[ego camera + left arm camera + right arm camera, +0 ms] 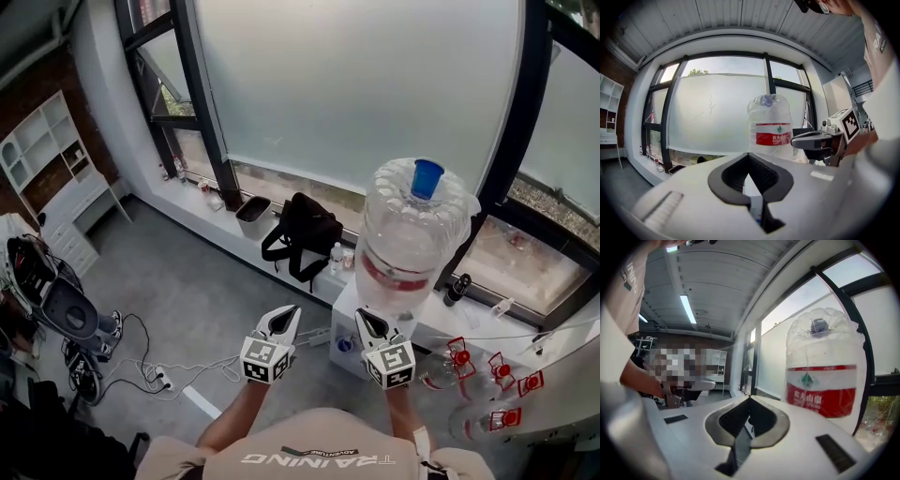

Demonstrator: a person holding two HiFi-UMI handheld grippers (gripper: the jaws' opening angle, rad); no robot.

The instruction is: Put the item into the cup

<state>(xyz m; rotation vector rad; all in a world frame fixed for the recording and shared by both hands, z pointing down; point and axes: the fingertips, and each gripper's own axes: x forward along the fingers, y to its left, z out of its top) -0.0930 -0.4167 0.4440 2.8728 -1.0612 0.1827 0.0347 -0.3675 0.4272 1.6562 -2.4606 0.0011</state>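
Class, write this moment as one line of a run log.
left gripper: shut, empty | right gripper: shut, empty | both held up facing water jug | no item picked up yet

From above the person's shoulders, the head camera looks steeply down, with the left claw [289,315] and right claw [366,319] low in its centre. Each claw camera rides close behind its own jaws, facing the window [712,117]. All three share the water bottle [411,234], which is centre frame for the left and right of frame for the right.

The water jug [409,253] is clear glossy plastic, the left gripper [286,317] smooth white plastic, the bag [302,234] probably matt cloth.
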